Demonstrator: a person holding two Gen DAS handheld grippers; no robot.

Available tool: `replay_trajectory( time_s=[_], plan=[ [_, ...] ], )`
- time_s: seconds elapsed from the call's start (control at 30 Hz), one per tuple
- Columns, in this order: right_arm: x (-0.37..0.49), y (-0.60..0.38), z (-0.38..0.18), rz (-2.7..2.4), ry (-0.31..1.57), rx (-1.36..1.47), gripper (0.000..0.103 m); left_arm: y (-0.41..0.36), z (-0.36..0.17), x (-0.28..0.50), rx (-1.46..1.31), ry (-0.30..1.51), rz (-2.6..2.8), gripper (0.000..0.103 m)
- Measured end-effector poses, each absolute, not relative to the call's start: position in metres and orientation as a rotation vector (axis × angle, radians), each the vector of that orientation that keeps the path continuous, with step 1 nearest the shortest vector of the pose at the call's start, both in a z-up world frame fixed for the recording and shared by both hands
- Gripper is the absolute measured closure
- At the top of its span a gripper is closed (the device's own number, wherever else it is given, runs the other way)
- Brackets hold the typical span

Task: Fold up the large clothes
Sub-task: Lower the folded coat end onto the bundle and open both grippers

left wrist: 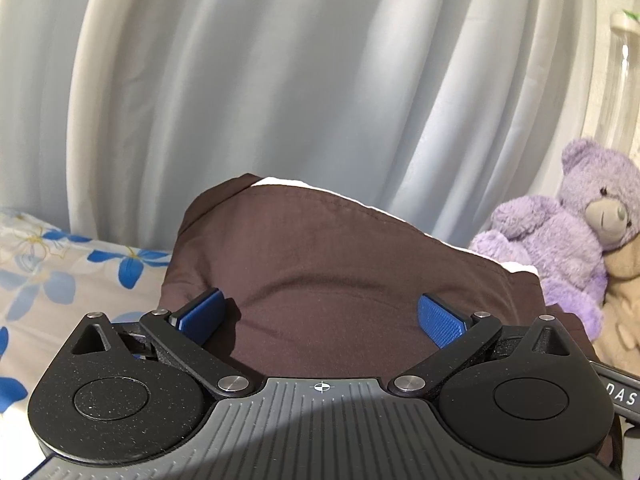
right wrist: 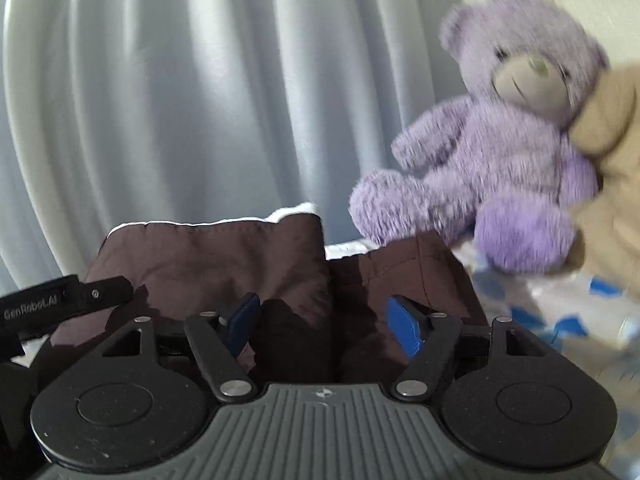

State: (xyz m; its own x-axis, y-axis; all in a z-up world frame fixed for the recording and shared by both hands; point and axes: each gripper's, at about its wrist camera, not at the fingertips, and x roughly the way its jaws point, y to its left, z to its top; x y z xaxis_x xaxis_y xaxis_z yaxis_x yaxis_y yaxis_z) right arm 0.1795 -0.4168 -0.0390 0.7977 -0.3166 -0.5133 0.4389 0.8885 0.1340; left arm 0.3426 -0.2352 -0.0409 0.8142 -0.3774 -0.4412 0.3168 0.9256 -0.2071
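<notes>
Right now the brown garment [left wrist: 340, 264] lies bunched on the bed, directly ahead of both tongs. The left gripper [left wrist: 320, 318] has its blue pads spread wide over the cloth, pressing nothing. The right gripper [right wrist: 324, 320] is also apart, with folds of the garment [right wrist: 256, 256] between its fingers but not clamped. Beneath is a blue-flowered sheet [left wrist: 60, 272], pale curtains [left wrist: 300, 80] behind, and a purple teddy bear [right wrist: 508, 144] sits just beside the garment against a tan soft toy [right wrist: 612, 184].

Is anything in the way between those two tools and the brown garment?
Nothing visible. The brown garment lies directly ahead of the left tool and right tool, both open.
</notes>
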Motion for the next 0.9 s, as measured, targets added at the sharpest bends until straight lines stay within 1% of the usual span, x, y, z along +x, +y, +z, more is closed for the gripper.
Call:
replay_trajectory(
  time_s=[0.07, 0.23, 0.37, 0.47, 0.57, 0.6, 0.63, 0.67, 0.73, 0.8, 0.9],
  plan=[
    [0.181, -0.417, -0.048, -0.42, 0.506, 0.251, 0.033, -0.239, -0.042, 0.344, -0.115, 0.496, -0.362, 0.0],
    [0.184, -0.415, -0.046, -0.421, 0.517, 0.237, 0.033, -0.239, -0.039, 0.344, -0.108, 0.505, -0.36, 0.0],
    [0.184, -0.411, -0.041, -0.427, 0.529, 0.22, 0.031, -0.237, -0.028, 0.346, -0.099, 0.555, -0.374, 0.0],
    [0.186, -0.414, -0.026, -0.439, 0.575, 0.249, 0.031, -0.236, -0.01, 0.352, -0.041, 0.607, -0.37, 0.0],
    [0.188, -0.411, 0.001, -0.459, 0.546, 0.233, 0.032, -0.23, 0.008, 0.366, -0.092, 0.614, -0.338, 0.0],
    [0.193, -0.407, 0.01, -0.45, 0.536, 0.22, 0.039, -0.229, 0.012, 0.373, -0.111, 0.612, -0.323, 0.0],
    [0.202, -0.405, 0.016, -0.434, 0.542, 0.208, 0.052, -0.231, 0.016, 0.382, -0.117, 0.616, -0.299, 0.0],
    [0.212, -0.402, 0.021, -0.404, 0.556, 0.204, 0.056, -0.234, 0.019, 0.391, -0.113, 0.626, -0.276, 0.0],
    [0.237, -0.396, 0.023, -0.35, 0.596, 0.196, 0.07, -0.241, 0.017, 0.41, -0.091, 0.645, -0.246, 0.0],
    [0.259, -0.391, 0.014, -0.346, 0.618, 0.171, 0.073, -0.251, 0.007, 0.427, -0.055, 0.681, -0.222, 0.0],
    [0.284, -0.395, -0.014, -0.352, 0.703, 0.166, 0.075, -0.26, -0.012, 0.45, -0.043, 0.784, -0.227, 0.0]
  ],
)
